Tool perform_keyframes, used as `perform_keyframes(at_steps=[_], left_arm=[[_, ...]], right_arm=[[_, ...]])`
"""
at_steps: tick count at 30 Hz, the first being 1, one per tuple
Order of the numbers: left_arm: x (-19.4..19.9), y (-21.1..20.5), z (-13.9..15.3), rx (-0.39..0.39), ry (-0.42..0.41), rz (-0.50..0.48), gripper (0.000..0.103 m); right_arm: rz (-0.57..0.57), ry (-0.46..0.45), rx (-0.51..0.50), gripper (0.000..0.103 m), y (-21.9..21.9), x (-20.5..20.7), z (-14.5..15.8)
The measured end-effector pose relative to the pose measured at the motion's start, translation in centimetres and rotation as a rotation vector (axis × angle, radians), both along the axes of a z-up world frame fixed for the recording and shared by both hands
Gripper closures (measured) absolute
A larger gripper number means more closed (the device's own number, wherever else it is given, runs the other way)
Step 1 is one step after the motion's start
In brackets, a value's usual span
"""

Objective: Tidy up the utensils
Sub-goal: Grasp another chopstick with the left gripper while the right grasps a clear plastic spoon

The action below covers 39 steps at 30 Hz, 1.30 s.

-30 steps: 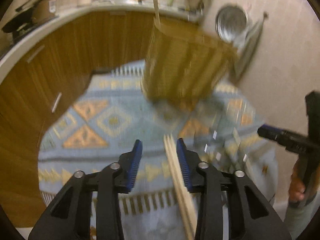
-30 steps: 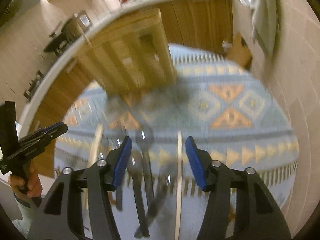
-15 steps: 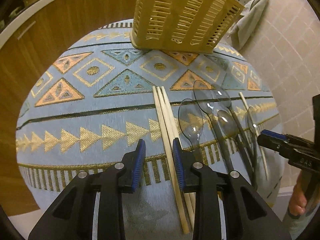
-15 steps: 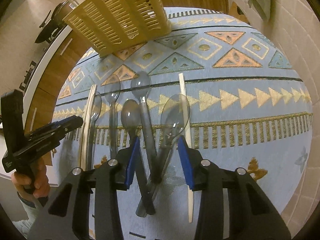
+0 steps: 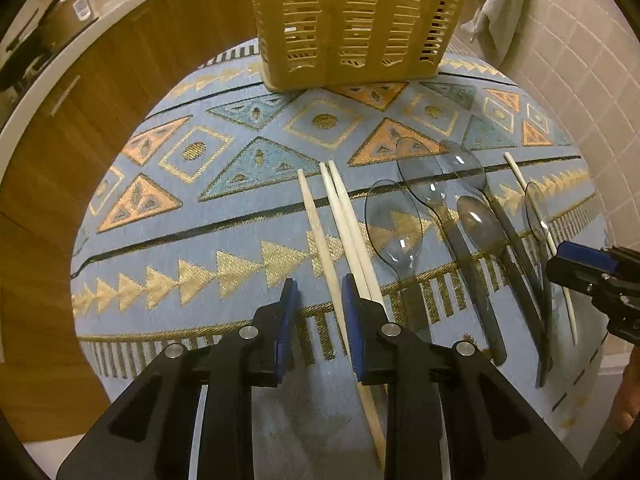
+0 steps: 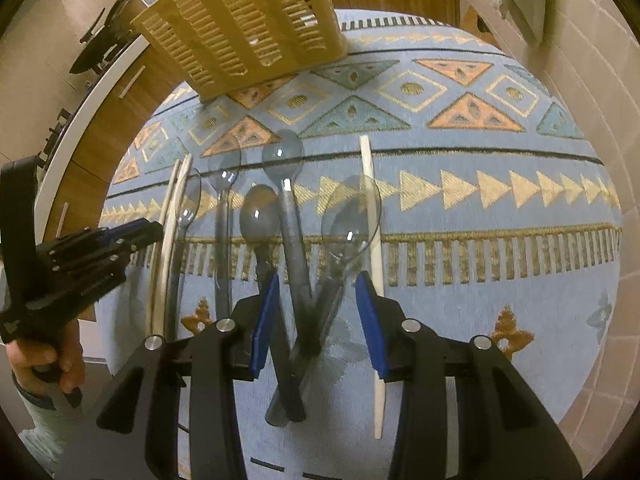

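Several pale wooden chopsticks (image 5: 320, 224) and several smoky clear plastic spoons (image 5: 394, 226) lie side by side on a blue patterned cloth (image 5: 200, 240). A yellow slotted utensil basket (image 5: 352, 20) stands at the cloth's far side. My left gripper (image 5: 316, 300) is open, low over the cloth, with one chopstick between its fingers. My right gripper (image 6: 316, 300) is open above crossed spoon handles (image 6: 296, 256), with a lone chopstick (image 6: 372, 208) just outside its right finger. The basket (image 6: 248, 28) also shows in the right wrist view.
The cloth covers a round table (image 6: 520, 320). Wooden cabinets (image 5: 100, 92) with a white counter curve along the left. A tiled wall (image 5: 580, 60) with a hanging towel (image 5: 500, 8) is on the right. Each gripper shows at the edge of the other's view.
Both grippers tilted down from the room toward the table and moved closer to the utensils. The left fingers now straddle one chopstick; the right fingers hang over the spoon handles.
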<state>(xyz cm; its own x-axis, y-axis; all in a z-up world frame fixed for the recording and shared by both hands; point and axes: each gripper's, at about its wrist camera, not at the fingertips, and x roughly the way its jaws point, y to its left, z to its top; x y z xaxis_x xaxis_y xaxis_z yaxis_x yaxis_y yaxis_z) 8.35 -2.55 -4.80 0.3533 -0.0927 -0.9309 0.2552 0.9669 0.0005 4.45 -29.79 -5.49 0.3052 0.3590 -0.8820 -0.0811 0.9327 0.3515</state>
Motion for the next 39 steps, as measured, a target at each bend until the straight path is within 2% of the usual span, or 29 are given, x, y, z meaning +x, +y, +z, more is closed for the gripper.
perform_keyframes(at_steps=[6, 7, 8, 9, 10, 14, 17, 18, 24, 27, 28, 32, 36, 39], left_arm=[[1.5, -1.2, -0.2, 0.053, -0.012, -0.025, 0.079], [1.7, -1.3, -0.3, 0.06, -0.017, -0.031, 0.081], [1.7, -1.5, -0.3, 0.085, -0.033, -0.04, 0.091], [1.6, -1.6, -0.3, 0.105, -0.048, -0.042, 0.096], [1.5, -1.6, -0.3, 0.099, -0.054, -0.044, 0.097], [1.5, 0.0, -0.1, 0.001, -0.059, -0.01, 0.1], [1.7, 0.8, -0.1, -0.07, -0.059, 0.006, 0.1], [1.7, 1.2, 0.0, -0.105, -0.06, 0.011, 0.1], [1.3, 1.4, 0.9, -0.19, -0.102, -0.007, 0.1], [0.8, 1.7, 1.4, -0.225, -0.13, -0.004, 0.1], [0.6, 1.9, 1.6, -0.236, -0.136, -0.002, 0.1], [0.2, 2.8, 2.6, -0.279, -0.168, 0.019, 0.1], [-0.2, 3.7, 3.7, -0.307, -0.197, 0.028, 0.1], [-0.4, 4.2, 4.7, -0.352, -0.222, 0.027, 0.1]], right_arm=[[0.001, 0.002, 0.009, 0.066, 0.0, -0.1, 0.2], [0.004, 0.008, 0.013, 0.066, 0.1, -0.1, 0.2], [0.008, 0.018, 0.01, 0.066, 0.2, 0.0, 0.1], [0.008, 0.024, 0.009, 0.066, 0.3, 0.0, 0.0], [0.007, 0.032, 0.008, 0.067, 0.3, 0.0, -0.2], [-0.007, 0.076, -0.003, 0.075, 0.3, 0.7, -1.0], [-0.022, 0.091, -0.006, 0.076, 0.2, 1.4, -1.0], [-0.023, 0.095, -0.02, 0.076, 0.3, 1.7, -1.0], [0.0, 0.113, -0.149, 0.077, 2.4, 2.4, -0.8], [0.031, 0.11, -0.208, 0.082, 3.8, 2.5, -0.5], [0.046, 0.114, -0.211, 0.09, 4.1, 2.4, -0.5], [0.074, 0.1, -0.23, 0.093, 5.1, 2.2, -0.3], [0.056, 0.087, -0.179, 0.099, 4.6, 1.9, 0.2], [0.046, 0.039, -0.145, 0.101, 3.9, 1.1, 1.6]])
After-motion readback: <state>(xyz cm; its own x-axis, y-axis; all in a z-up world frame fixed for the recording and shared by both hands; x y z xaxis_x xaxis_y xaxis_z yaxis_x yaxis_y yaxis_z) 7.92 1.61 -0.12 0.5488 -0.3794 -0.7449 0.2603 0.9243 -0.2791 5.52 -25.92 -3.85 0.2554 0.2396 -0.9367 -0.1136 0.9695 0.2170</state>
